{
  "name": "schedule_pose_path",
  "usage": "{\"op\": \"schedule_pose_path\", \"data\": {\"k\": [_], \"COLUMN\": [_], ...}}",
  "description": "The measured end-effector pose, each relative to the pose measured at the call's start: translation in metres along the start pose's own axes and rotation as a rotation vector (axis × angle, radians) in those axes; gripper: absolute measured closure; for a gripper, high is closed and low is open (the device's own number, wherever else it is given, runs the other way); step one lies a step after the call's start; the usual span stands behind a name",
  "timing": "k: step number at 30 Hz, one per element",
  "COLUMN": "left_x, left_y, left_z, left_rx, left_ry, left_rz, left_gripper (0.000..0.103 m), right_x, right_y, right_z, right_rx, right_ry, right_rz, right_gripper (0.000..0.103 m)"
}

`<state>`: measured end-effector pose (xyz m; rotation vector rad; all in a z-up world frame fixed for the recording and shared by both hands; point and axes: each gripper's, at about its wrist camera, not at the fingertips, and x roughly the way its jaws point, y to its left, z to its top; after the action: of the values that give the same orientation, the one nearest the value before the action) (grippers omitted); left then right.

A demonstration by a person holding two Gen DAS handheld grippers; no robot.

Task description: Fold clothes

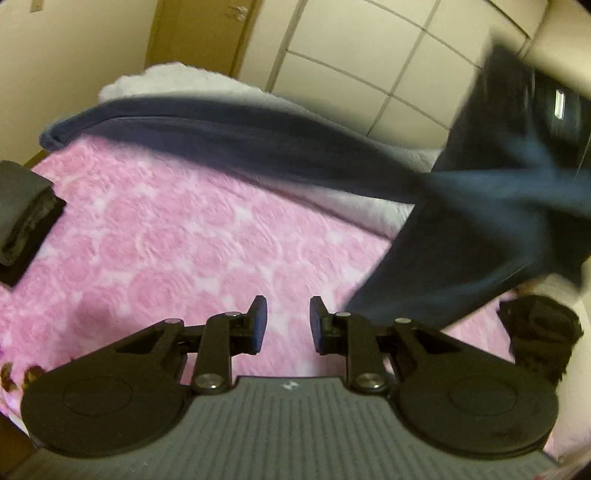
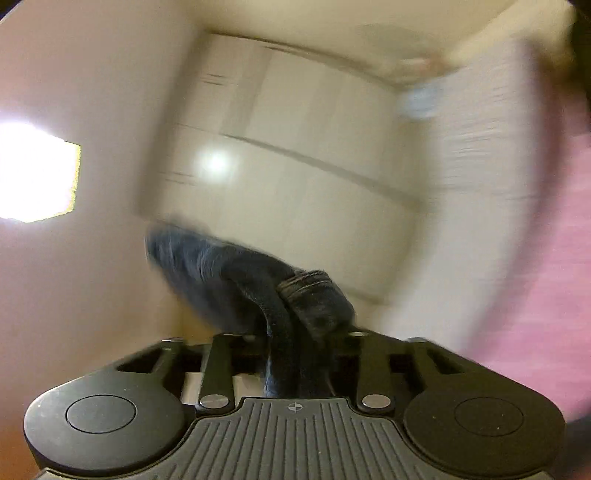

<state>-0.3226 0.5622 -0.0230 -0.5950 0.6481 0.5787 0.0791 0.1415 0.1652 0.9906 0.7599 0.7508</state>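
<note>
Left wrist view. One left gripper (image 1: 285, 324), two fingers (image 1: 258, 321) with blue pads, standing apart with a clear gap; nothing between them, only the pink rose-patterned bedspread (image 1: 177, 240) shows through the gap. The gripper hangs above the bed. One dark navy garment (image 1: 491, 221) is lifted at the right of the frame, its cloth fanning downward and blurred; a long band of it runs left across the far side of the bed to a folded edge. At its upper end sits a dark shape with a pale bar, most likely the other gripper, too blurred to confirm. One white fluffy blanket (image 1: 177, 79) lies behind the navy band. One dark folded item (image 1: 26, 218) rests at the left edge of the bed, and one black crumpled piece (image 1: 539, 343) at the right edge. Behind: white panelled closet doors (image 1: 369, 66) and one wooden door (image 1: 199, 33).

Right wrist view. Heavy motion blur. One right gripper (image 2: 295, 343); the navy garment (image 2: 258, 291) bunches between its fingers and drapes over them toward the camera. The fingertips are hidden by cloth, so I cannot tell whether the pads press on it or stand loose. One bright light patch (image 2: 33, 173) at left; pink bedspread (image 2: 554, 277) smeared along the right edge.
</note>
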Motion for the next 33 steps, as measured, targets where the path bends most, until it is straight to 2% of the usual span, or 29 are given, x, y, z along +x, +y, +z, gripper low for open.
{"op": "schedule_pose_path", "data": {"k": [1, 2, 5, 7, 8, 12, 17, 22, 27, 29, 33], "left_x": [0.0, 0.001, 0.009, 0.015, 0.017, 0.018, 0.02, 0.032, 0.072, 0.092, 0.138], "left_y": [-0.008, -0.015, -0.038, -0.054, -0.065, -0.108, -0.139, -0.133, -0.108, -0.1, -0.091], "left_z": [-0.01, -0.02, -0.053, -0.072, -0.08, -0.108, -0.128, -0.132, -0.127, -0.126, -0.124], "left_rx": [0.007, 0.01, 0.006, 0.006, 0.017, 0.042, 0.047, 0.021, -0.027, -0.023, 0.037], "left_ry": [0.018, 0.039, 0.121, 0.17, 0.183, 0.209, 0.224, 0.252, 0.302, 0.324, 0.386], "left_rz": [0.001, 0.006, 0.047, 0.077, 0.084, 0.106, 0.117, 0.162, 0.191, 0.213, 0.253], "left_gripper": [0.083, 0.083, 0.083, 0.083, 0.083, 0.083, 0.083, 0.083, 0.082, 0.082, 0.082], "right_x": [-0.015, -0.034, -0.09, -0.119, -0.124, -0.117, -0.113, -0.075, -0.042, -0.029, 0.01], "right_y": [-0.036, -0.077, -0.196, -0.254, -0.271, -0.298, -0.307, -0.329, -0.372, -0.383, -0.387], "right_z": [0.003, 0.002, -0.001, -0.005, -0.002, 0.019, 0.004, -0.015, -0.044, -0.056, -0.09], "right_rx": [0.024, 0.098, 0.324, 0.478, 0.497, 0.37, 0.175, 0.005, 0.088, 0.078, -0.1], "right_ry": [0.012, 0.024, 0.052, 0.05, 0.06, 0.126, 0.253, 0.393, 0.451, 0.471, 0.537], "right_rz": [-0.122, -0.239, -0.562, -0.658, -0.685, -0.711, -0.681, -0.697, -0.696, -0.721, -0.781], "right_gripper": [0.033, 0.03, 0.03, 0.03, 0.03, 0.03, 0.03, 0.03, 0.03, 0.03, 0.03]}}
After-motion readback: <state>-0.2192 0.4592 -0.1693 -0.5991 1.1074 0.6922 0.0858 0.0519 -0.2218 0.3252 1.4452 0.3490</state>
